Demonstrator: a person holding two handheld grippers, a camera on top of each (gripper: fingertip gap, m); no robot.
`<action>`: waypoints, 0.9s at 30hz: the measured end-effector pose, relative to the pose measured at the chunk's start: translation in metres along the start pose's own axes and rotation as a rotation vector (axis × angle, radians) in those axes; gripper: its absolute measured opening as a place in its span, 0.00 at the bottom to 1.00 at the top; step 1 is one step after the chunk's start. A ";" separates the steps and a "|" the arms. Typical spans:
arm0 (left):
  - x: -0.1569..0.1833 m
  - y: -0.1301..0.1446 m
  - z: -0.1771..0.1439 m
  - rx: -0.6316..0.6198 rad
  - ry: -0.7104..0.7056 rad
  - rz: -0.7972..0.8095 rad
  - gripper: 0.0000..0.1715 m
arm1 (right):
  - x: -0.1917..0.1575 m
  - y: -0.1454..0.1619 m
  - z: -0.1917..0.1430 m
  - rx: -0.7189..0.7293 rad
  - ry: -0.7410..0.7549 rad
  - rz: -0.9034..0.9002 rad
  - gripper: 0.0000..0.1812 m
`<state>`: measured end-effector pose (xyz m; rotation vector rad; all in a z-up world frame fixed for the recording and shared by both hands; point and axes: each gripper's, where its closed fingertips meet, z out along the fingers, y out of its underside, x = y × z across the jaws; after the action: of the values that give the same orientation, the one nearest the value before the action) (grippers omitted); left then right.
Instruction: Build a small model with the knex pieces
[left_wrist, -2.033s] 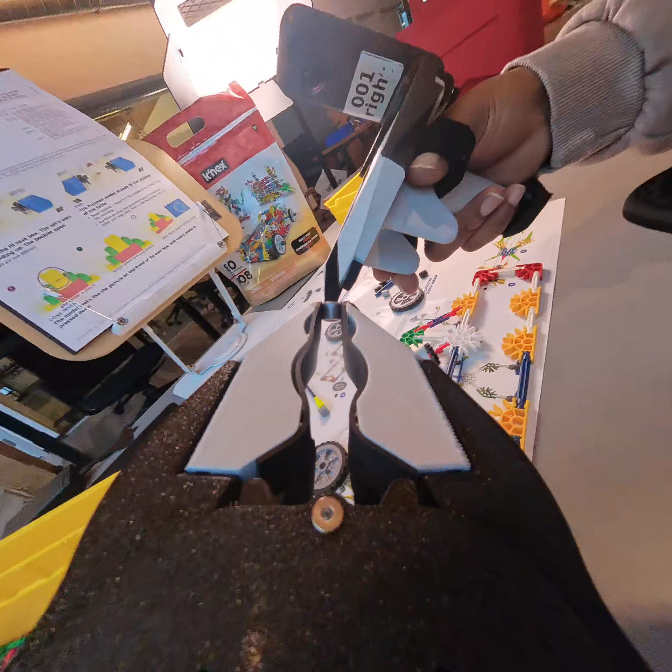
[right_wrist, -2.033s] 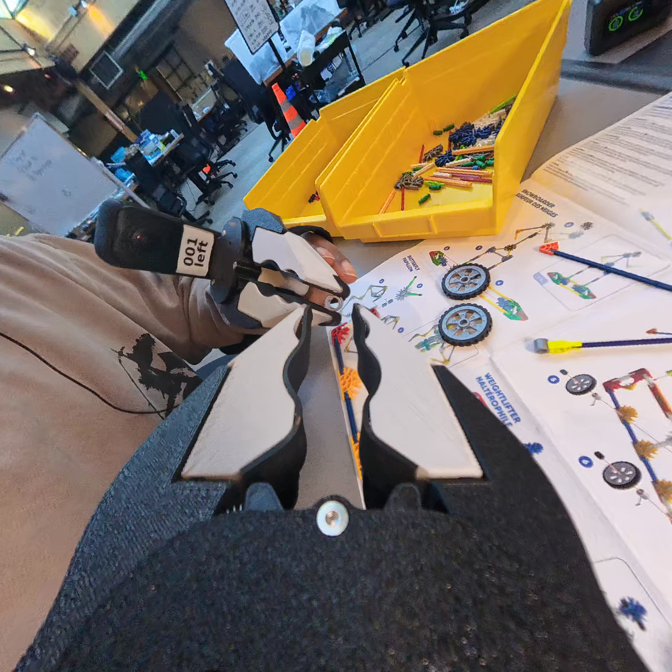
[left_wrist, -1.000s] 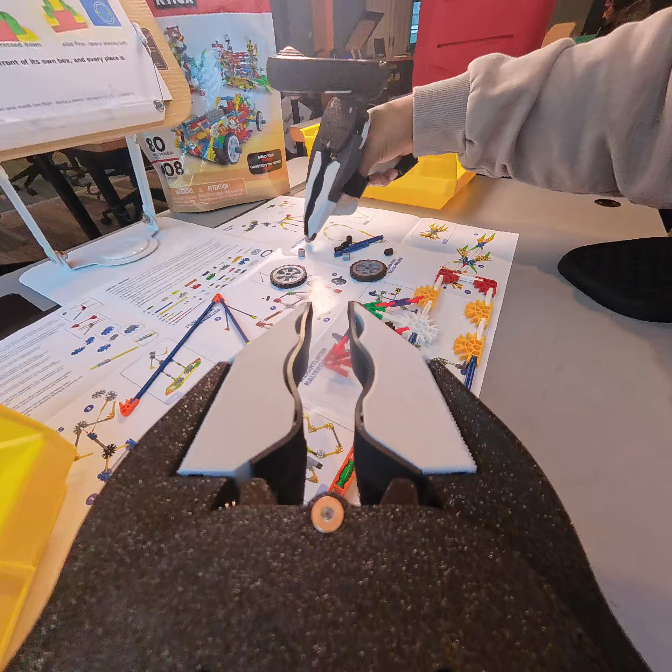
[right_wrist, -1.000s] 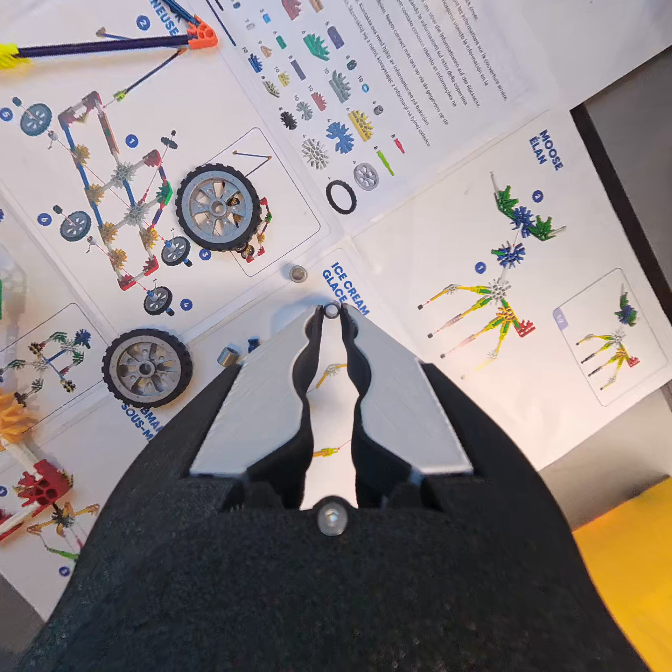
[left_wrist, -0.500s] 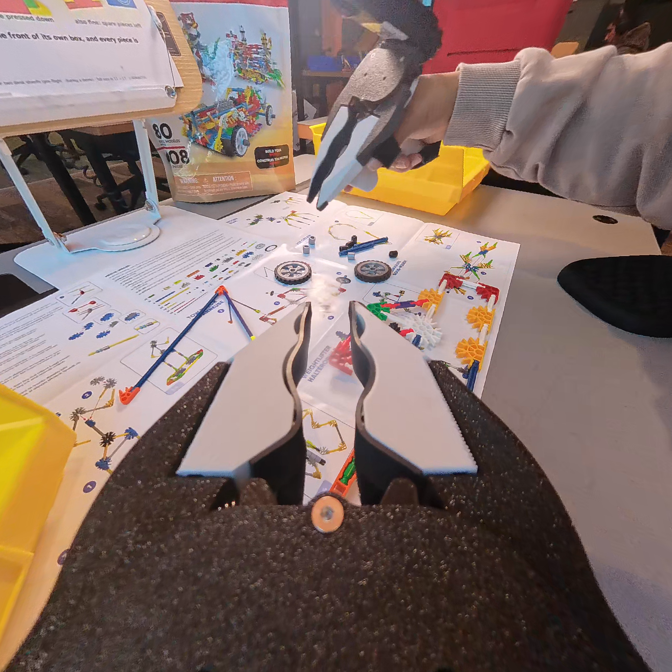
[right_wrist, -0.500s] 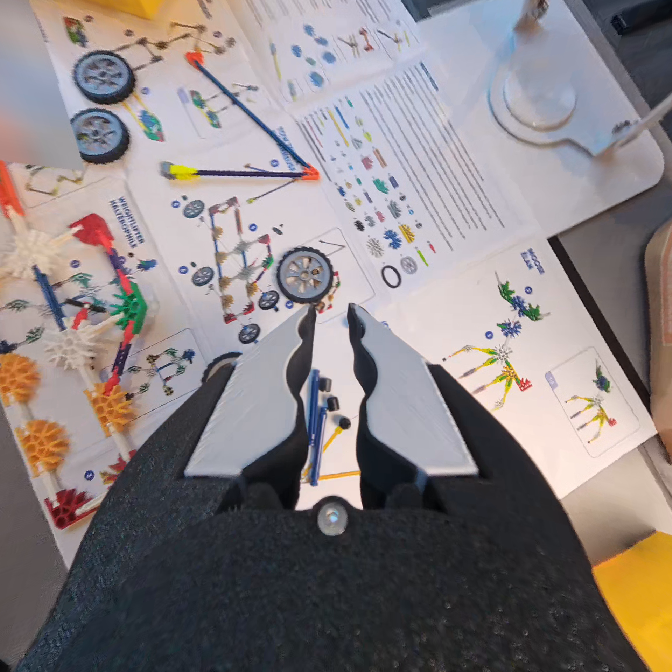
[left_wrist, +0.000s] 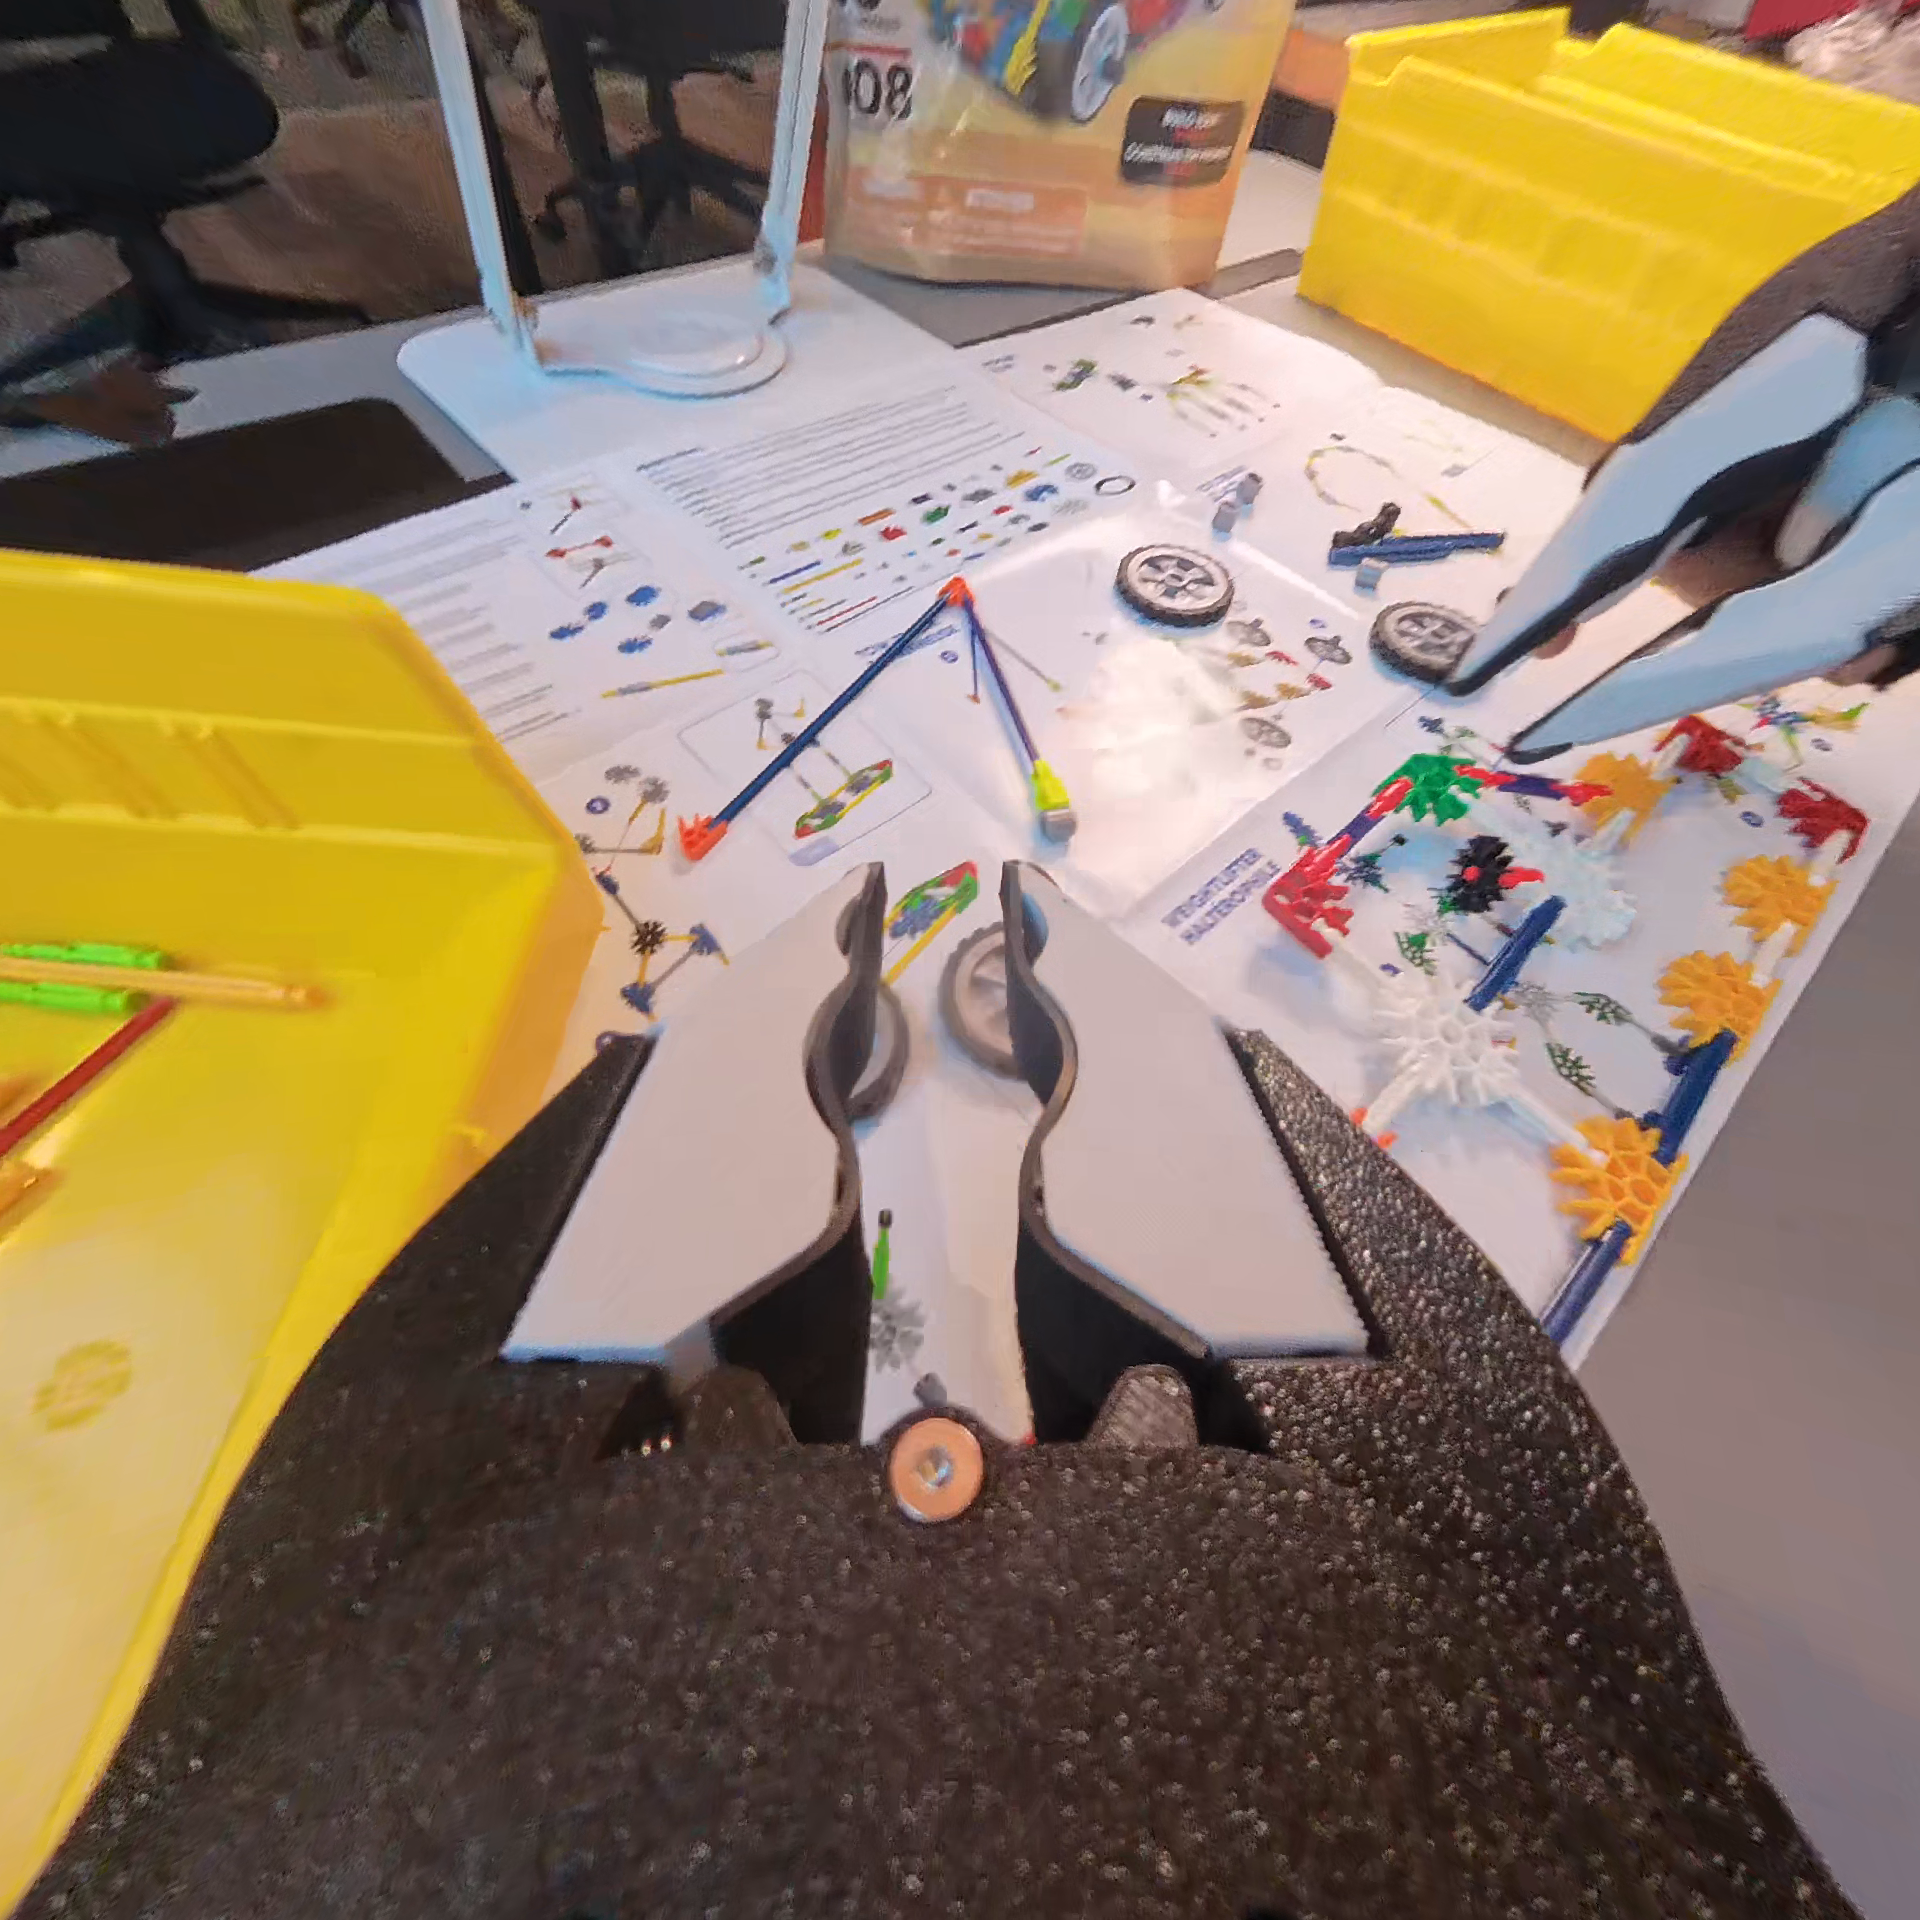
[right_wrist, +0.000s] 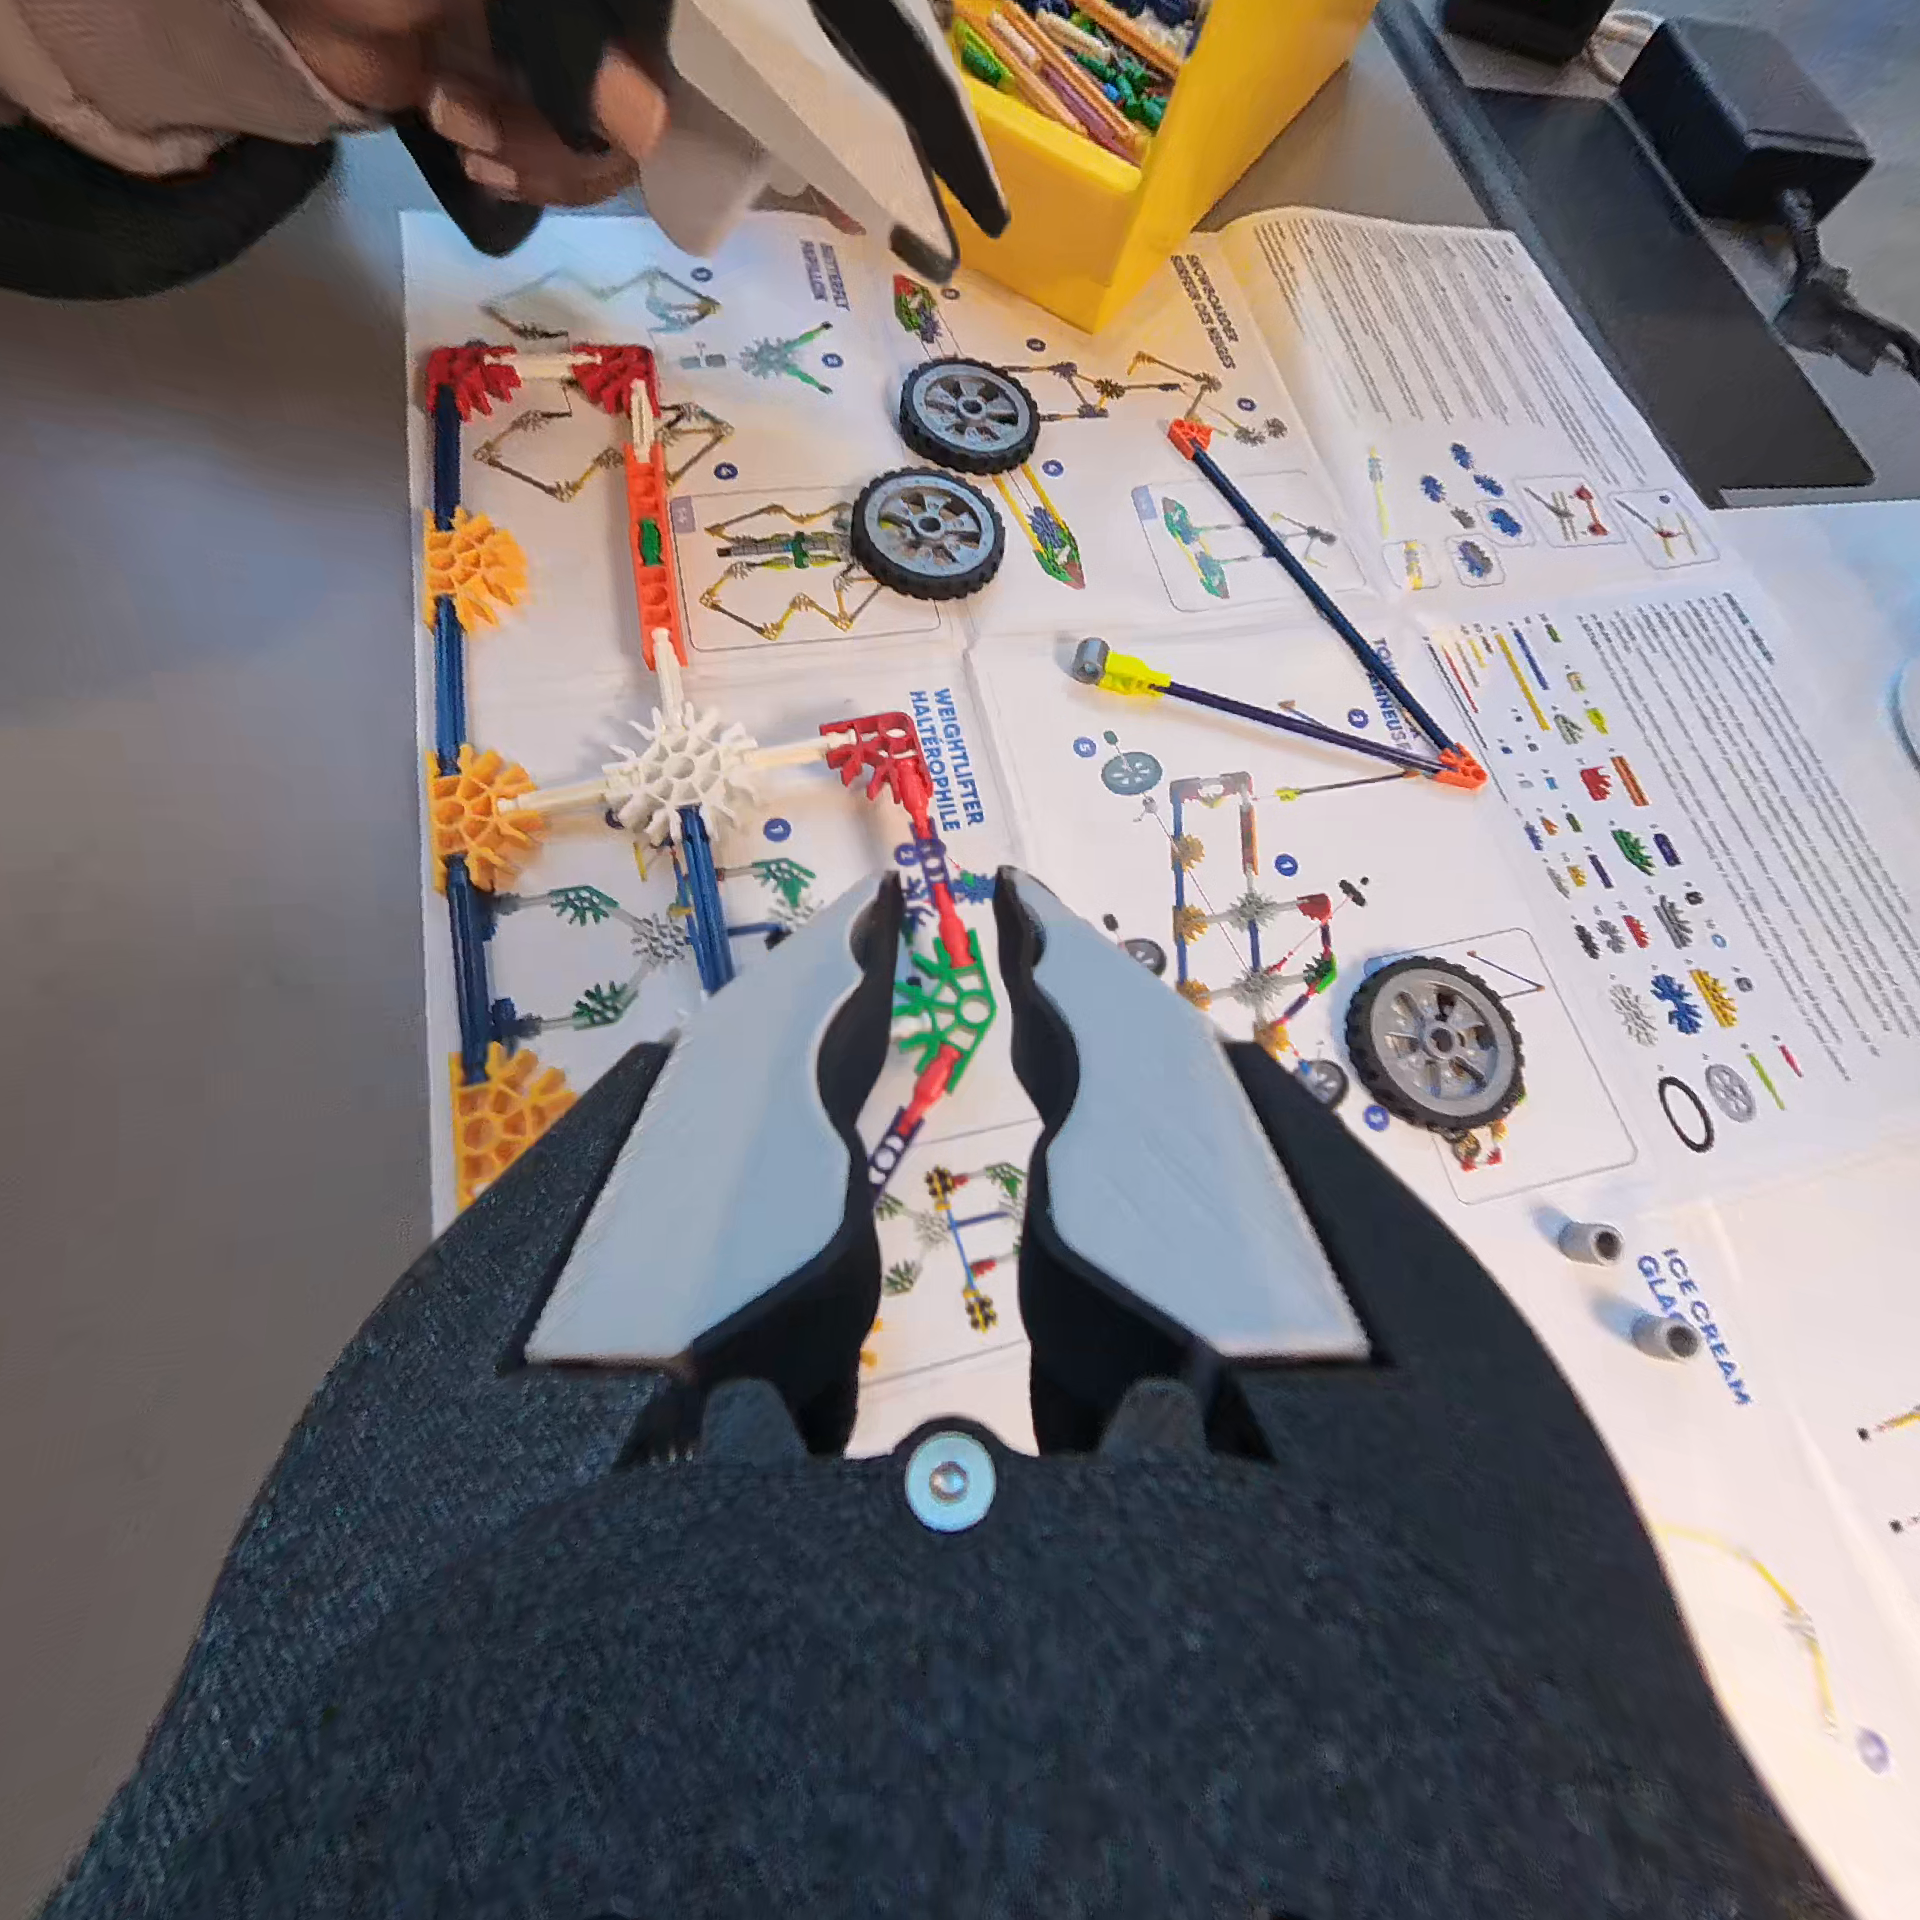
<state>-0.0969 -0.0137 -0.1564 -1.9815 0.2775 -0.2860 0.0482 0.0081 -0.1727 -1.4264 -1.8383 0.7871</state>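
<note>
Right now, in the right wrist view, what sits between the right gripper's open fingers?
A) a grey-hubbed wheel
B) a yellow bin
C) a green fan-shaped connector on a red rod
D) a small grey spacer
C: the right gripper is open, and the green connector on its red rod shows in the gap between the fingers; the nearest wheel lies off to the right.

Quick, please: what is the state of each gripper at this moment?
Left gripper: open, empty, above two wheels on the instruction sheet.
Right gripper: open, empty, over the green connector.
</note>
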 end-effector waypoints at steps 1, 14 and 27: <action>-0.005 0.006 0.002 -0.033 -0.011 -0.006 0.13 | -0.004 -0.003 0.002 0.012 -0.001 0.007 0.09; 0.024 0.025 0.070 -0.279 0.090 0.175 0.14 | -0.007 -0.040 -0.001 0.158 0.054 0.004 0.09; 0.023 0.028 0.083 -0.327 0.080 0.267 0.00 | -0.005 -0.040 -0.004 0.197 0.068 0.044 0.09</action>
<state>-0.0503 0.0388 -0.2138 -2.2240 0.6695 -0.1541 0.0296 -0.0048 -0.1398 -1.3543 -1.6355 0.9039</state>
